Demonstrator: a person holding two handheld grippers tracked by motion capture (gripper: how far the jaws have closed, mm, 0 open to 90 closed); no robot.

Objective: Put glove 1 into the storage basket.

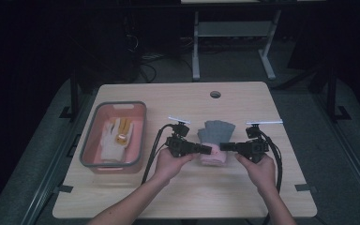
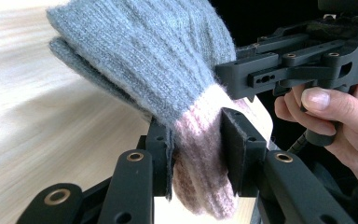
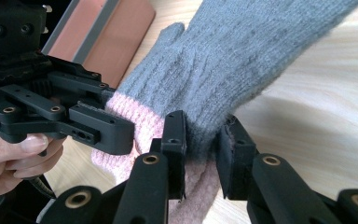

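A pale wooden table (image 1: pixel 178 197) carries everything. On its left side sits a pink bin (image 1: pixel 136 136) with a grey rim, holding a white glove (image 1: pixel 111 140) with what may be a yellow patch; the dim high view makes that hard to settle. Right of the bin, near the table's middle, lies a grey glove (image 1: pixel 218 131) with a pink cuff toward the person.

Both tools meet at that cuff. The left gripper (image 2: pixel 196 154) has its jaws pinched on the pink cuff, and the right gripper (image 3: pixel 200 154) is clamped where grey knit meets pink.

The likely trouble is the soft knit stretching or sliding out of one grip if the hands pull apart unevenly, leaving the glove dangling from one side. If it is bound for the bin, the near rim stands in the way and could snag trailing fingers.
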